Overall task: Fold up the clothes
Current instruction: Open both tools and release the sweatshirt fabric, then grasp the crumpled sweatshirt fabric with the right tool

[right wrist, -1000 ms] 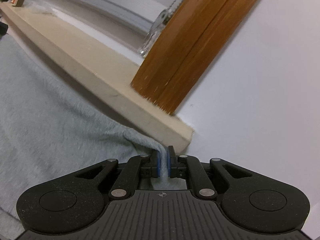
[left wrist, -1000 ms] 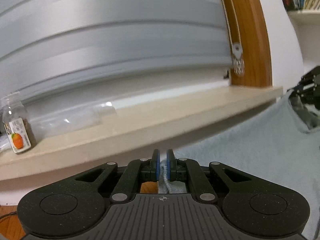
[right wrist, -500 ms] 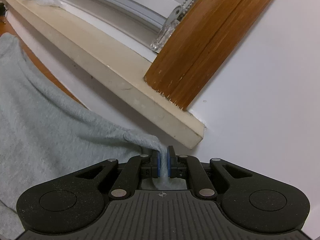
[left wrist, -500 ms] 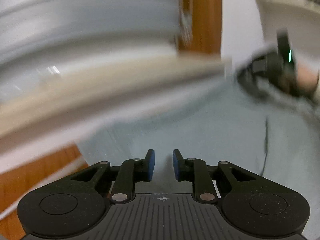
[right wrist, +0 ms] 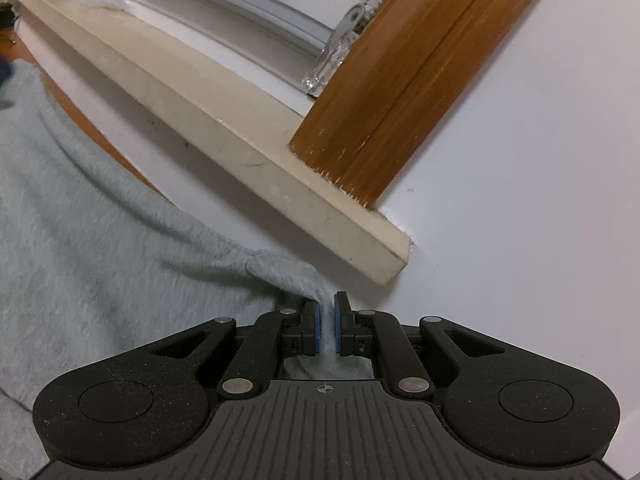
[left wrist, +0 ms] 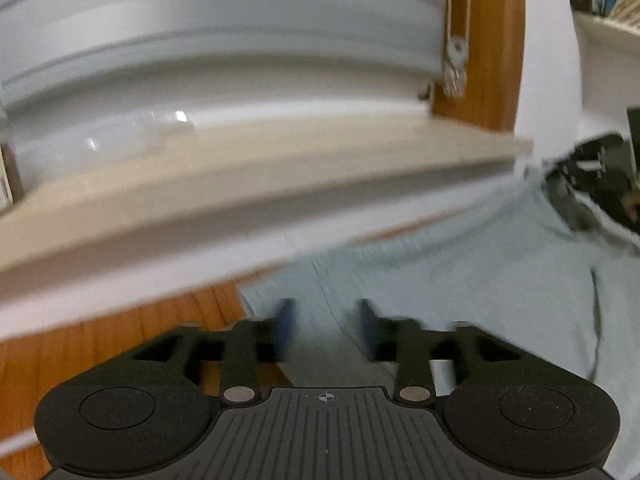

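Left gripper (left wrist: pixel 326 330) jaws opening w/ nothing pinched, right gripper (right wrist: pixel 328 326) clenched on grey garment (right wrist: pixel 100 240) corner below the sill (right wrist: pixel 240 152) — one-sided hold could drag the fold askew.

Garment (right wrist: pixel 100 264) spread on a tabletop (left wrist: pixel 100 344) below a window sill (right wrist: pixel 208 120), corner of it between the right gripper's (right wrist: pixel 327 322) pads, window frame (right wrist: pixel 404 92) standing on the sill's right end, wall (right wrist: pixel 520 200) behind.

left tool (left wrist: pixel 326 330) | was clamped on grey garment (left wrist: pixel 480 280) (edge), jaws now opening, cloth released
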A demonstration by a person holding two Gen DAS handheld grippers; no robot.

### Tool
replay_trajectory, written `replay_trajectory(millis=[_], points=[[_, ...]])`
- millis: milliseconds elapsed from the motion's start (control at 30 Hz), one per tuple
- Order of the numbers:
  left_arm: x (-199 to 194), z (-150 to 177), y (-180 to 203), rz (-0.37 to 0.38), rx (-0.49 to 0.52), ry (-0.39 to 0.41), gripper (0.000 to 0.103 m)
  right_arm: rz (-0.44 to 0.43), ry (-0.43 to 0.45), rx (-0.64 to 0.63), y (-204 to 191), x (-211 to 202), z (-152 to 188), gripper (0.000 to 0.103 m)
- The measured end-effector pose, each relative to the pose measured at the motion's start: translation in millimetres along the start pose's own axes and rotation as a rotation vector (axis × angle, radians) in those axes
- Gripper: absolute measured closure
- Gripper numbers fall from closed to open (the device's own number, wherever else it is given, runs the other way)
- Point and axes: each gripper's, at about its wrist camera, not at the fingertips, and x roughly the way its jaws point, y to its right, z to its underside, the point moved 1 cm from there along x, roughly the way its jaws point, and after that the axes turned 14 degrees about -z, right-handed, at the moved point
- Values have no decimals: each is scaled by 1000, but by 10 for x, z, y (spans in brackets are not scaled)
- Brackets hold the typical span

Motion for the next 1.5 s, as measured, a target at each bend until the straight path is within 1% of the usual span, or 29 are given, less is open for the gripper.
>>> replay_trajectory(millis=[33, 67, 133, 200, 267, 300, 333, 367, 400, 467, 533, 700, 733, 767, 800, 933, 1033, 1167, 1267, 1333, 1367, 1400, 1433, 1467, 1500], points=[[27, -39, -22, 0, 5, 8, 32, 1, 1, 3, -12, -55, -8, 95], [58, -77, -41, 0, 11, 14, 33, 4, 1, 5, -62, -254, -27, 95], [125, -127, -64, -9, 17, 15, 33, 3, 1, 3, -59, -233, -33, 95], [191, -145, -74, 20, 25, -6, 33, 0, -1, 1, -52, -216, -33, 95], [248, -125, -52, 32, 35, -15, 36, -1, -2, 2, -39, -192, -32, 95], [261, -112, -26, 24, 45, -11, 55, -1, -1, 4, -33, -185, -34, 95], [272, -101, 0, 13, 58, -7, 88, 1, 1, 4, -29, -181, -37, 95], [274, -100, 10, 0, 60, -6, 95, 5, 4, 5, -25, -178, -41, 95], [262, -88, 14, -9, 51, 7, 95, 13, 9, 7, -21, -180, -49, 95], [148, -81, 37, -30, 43, 72, 96, 31, 20, 17, -9, -199, -67, 95], [23, -58, 70, -38, 48, 113, 96, 36, 27, 30, 6, -246, -85, 95], [-253, 0, 227, -34, 98, 161, 96, 42, 23, 23, 3, -497, -67, 95], [-322, 11, 256, -30, 109, 175, 96, 44, 20, 24, -17, -612, -8, 95], [-387, 18, 281, -24, 115, 184, 96, 45, 17, 25, -86, -831, 36, 95], [-450, 22, 304, -16, 120, 192, 96, 42, 14, 25, -93, -884, 59, 95], [-756, 95, 399, -8, 132, 205, 96, 14, -1, 24, -157, -1111, 183, 95], [-936, 252, 489, 9, 167, 193, 96, -27, -17, 19, -268, -1309, 323, 95], [-1022, 559, 613, 56, 209, 116, 95, -111, -69, 12, -500, -1477, 605, 96], [-1055, 751, 676, 82, 218, 76, 89, -167, -121, 20, -690, -1509, 852, 95], [-1085, 827, 665, 105, 201, 51, 81, -207, -133, 40, -749, -1557, 962, 86], [-1105, 850, 647, 110, 191, 47, 80, -224, -134, 52, -770, -1587, 1009, 83], [-1133, 865, 629, 116, 181, 44, 76, -234, -121, 73, -759, -1637, 1030, 81], [-1164, 870, 603, 125, 166, 42, 70, -254, -101, 106, -727, -1700, 1041, 80], [-1193, 866, 576, 137, 147, 44, 66, -285, -72, 140, -683, -1767, 1043, 78], [-1235, 862, 536, 153, 121, 49, 58, -319, -33, 173, -635, -1844, 1042, 69]])
